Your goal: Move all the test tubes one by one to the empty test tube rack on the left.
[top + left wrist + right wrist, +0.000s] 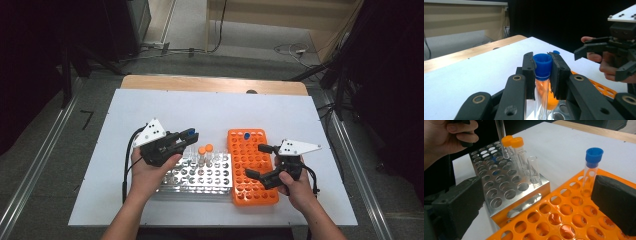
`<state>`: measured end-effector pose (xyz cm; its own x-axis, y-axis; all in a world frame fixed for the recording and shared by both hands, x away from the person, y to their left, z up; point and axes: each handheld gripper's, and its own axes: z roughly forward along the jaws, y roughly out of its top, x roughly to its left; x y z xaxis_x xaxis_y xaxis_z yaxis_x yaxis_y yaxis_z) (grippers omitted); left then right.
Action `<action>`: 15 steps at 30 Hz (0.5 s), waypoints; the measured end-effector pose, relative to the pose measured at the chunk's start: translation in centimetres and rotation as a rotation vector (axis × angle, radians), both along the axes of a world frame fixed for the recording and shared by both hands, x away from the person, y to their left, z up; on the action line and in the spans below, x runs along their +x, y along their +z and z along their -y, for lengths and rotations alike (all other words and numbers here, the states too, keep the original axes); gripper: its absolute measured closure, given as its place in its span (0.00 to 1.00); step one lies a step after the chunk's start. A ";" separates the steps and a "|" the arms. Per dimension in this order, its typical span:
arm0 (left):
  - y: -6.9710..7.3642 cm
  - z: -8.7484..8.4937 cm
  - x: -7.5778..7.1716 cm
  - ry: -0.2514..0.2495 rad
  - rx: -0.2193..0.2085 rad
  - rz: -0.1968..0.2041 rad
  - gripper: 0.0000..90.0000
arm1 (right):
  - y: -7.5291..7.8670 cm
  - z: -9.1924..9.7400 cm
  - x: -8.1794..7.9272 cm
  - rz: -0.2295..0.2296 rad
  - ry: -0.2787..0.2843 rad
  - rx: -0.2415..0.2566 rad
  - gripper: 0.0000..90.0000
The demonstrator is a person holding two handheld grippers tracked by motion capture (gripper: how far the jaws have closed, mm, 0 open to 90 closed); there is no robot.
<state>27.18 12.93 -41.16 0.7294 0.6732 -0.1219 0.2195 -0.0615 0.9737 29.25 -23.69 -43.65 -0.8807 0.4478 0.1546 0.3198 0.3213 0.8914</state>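
Note:
My left gripper (190, 135) is shut on a clear tube with a blue cap (542, 62), held above the far side of the metal rack (200, 176). Its pads (529, 72) clamp the tube just under the cap. Two orange-capped tubes (205, 149) and some uncapped ones (534, 168) stand in that rack. My right gripper (256, 161) hovers open over the orange rack (260, 192), nothing between its jaws. Another blue-capped tube (592, 167) stands at that rack's far edge. The held tube's lower end (500, 128) hangs above the orange caps (512, 141).
Both racks sit side by side, touching, on a white sheet (200, 107) over a wooden table (210, 83). White sheet stretches beyond the racks. Cables lie on the floor behind the table (290, 50).

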 end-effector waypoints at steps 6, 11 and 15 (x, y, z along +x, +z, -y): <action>-0.3 0.1 0.5 0.029 -0.002 -0.004 0.85 | -0.2 0.2 0.0 -0.002 -0.013 -0.004 0.00; -0.7 0.3 0.8 0.041 0.009 -0.006 0.85 | -0.2 0.4 0.1 -0.003 -0.018 -0.003 0.00; -1.0 0.6 0.8 0.041 0.026 -0.009 0.85 | -0.3 0.4 0.2 -0.005 -0.023 -0.010 0.00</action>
<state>27.97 12.36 -42.14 0.6998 0.7058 -0.1103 0.2314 -0.0779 0.9697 29.43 -24.06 -43.99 -0.8695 0.4693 0.1543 0.3314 0.3224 0.8867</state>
